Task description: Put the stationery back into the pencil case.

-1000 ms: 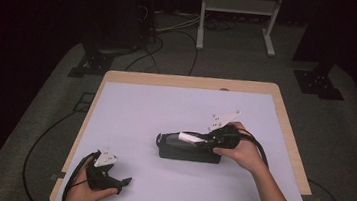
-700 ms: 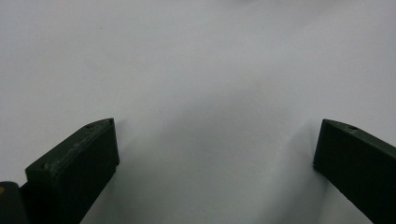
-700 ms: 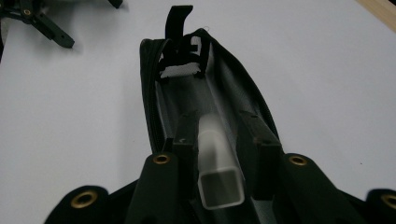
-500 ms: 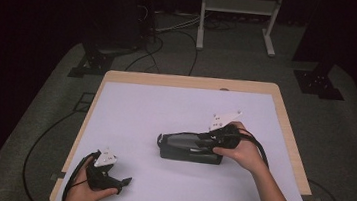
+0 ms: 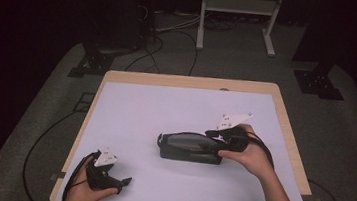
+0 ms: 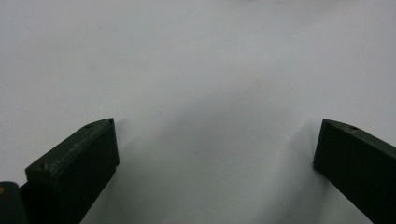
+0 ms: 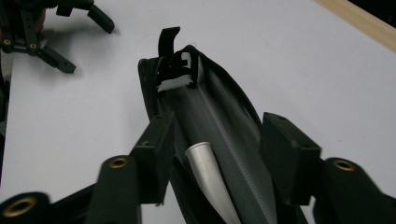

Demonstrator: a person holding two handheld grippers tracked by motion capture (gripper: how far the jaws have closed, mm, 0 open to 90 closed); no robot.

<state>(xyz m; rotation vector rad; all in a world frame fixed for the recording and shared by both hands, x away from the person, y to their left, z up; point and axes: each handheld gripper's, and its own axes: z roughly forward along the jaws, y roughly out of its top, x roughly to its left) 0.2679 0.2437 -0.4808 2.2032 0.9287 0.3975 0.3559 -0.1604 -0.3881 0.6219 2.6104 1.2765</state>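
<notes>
Table [image 5: 131, 100]: pen [image 7: 210, 175] half-hidden inside black pouch [image 7: 219, 116]

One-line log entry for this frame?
right gripper: open, straddling open pencil case | pen: inside | left gripper: open, idle

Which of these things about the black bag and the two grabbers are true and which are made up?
1. The black pouch lies on the table. True.
2. A white pen-like thing sits inside the pouch. True.
3. The left gripper is clamped shut. False: its jaws stand wide apart over bare table.
4. The right gripper is far from the pouch. False: its jaws sit on either side of the open pouch.
5. The pouch is zipped closed. False: it gapes open.
</notes>
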